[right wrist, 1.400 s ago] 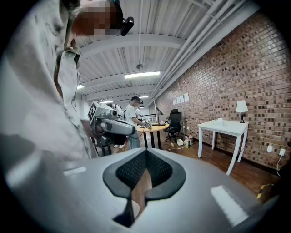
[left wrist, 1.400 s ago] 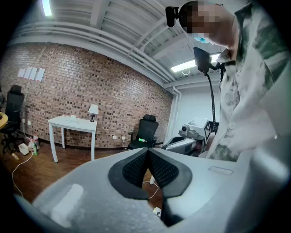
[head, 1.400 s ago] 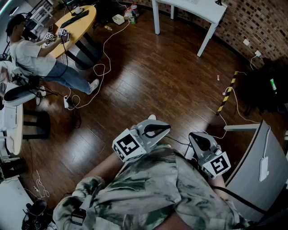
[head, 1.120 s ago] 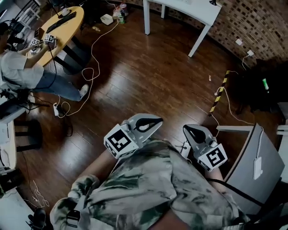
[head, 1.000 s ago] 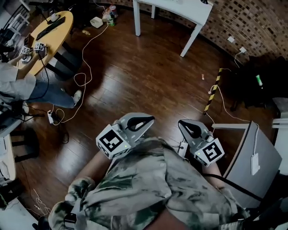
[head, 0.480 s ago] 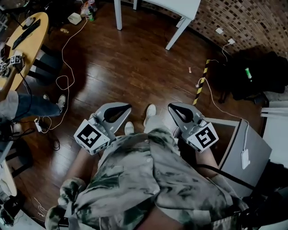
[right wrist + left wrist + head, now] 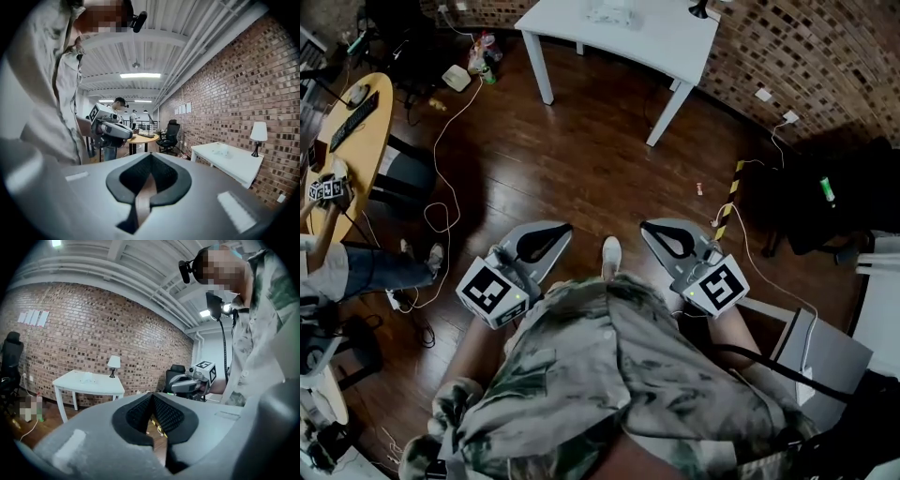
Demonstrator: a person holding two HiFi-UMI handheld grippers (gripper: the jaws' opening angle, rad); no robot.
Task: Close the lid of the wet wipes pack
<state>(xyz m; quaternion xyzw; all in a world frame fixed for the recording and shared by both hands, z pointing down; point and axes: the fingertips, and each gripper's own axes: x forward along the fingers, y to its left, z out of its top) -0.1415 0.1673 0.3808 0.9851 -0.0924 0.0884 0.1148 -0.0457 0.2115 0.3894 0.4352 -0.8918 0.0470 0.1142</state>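
The wet wipes pack [image 7: 609, 11] is a small pale packet on the white table [image 7: 661, 37] at the far top of the head view; its lid is too small to make out. It also shows on the table in the left gripper view [image 7: 87, 377] and the right gripper view [image 7: 219, 150]. My left gripper [image 7: 561, 228] and right gripper [image 7: 647, 228] are held at waist height over the wooden floor, far short of the table. Both are shut on nothing, with pads meeting in the left gripper view [image 7: 151, 398] and the right gripper view [image 7: 150, 160].
A small lamp [image 7: 701, 9] stands on the table's right end. A yellow-black striped strip [image 7: 727, 202] and white cables lie on the floor. Dark bags [image 7: 834, 187] sit at right, a grey panel [image 7: 825, 356] near right. A round wooden table [image 7: 356, 122] with a seated person [image 7: 337, 272] is at left.
The view has advanced toward the white table, which now shows fully with the pack on it. Both grippers swung from pointing right to pointing forward, and stay shut.
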